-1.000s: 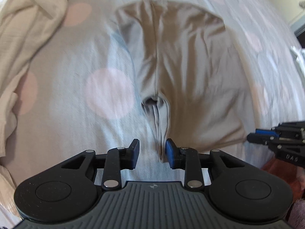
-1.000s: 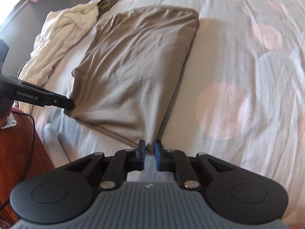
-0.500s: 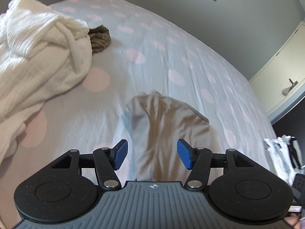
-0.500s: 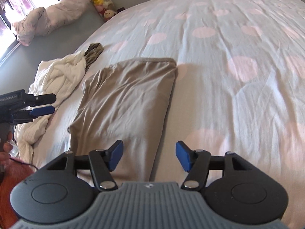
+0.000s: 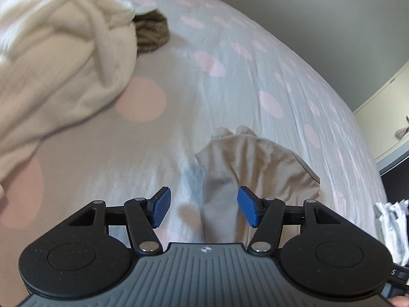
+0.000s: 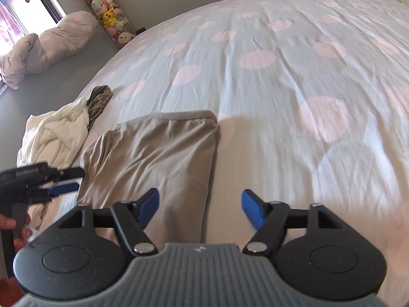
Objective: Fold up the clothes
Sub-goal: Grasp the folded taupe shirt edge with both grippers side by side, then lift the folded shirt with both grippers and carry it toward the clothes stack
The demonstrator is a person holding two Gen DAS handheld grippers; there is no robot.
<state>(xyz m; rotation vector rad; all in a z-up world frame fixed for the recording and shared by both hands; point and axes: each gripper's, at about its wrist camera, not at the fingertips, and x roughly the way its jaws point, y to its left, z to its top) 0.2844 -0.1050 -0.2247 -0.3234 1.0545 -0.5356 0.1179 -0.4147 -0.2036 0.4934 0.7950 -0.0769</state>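
A folded taupe garment [image 6: 158, 151] lies flat on the bed. In the left wrist view the same garment [image 5: 255, 163] shows as a rumpled corner beyond the fingers. My left gripper [image 5: 203, 208] hangs open above its near edge, nothing pressed between the blue pads. My right gripper [image 6: 199, 211] is above the garment's near right edge; its jaws are opening and hold nothing. The left gripper [image 6: 65, 180] also appears at the left of the right wrist view, held by a hand.
A cream garment [image 5: 56, 61] is heaped at the left, with a striped brown one [image 5: 152, 34] behind it. The polka-dot bedspread [image 6: 294, 81] stretches away to the right. White clothes [image 5: 393, 227] lie at the right edge. A pillow [image 6: 43, 46] and plush toys [image 6: 110, 12] are beyond the bed.
Both grippers let go of the taupe garment's near edge and opened. Both pulled back and tilted up, so more of the bed and room shows; the garment now lies on the bed.
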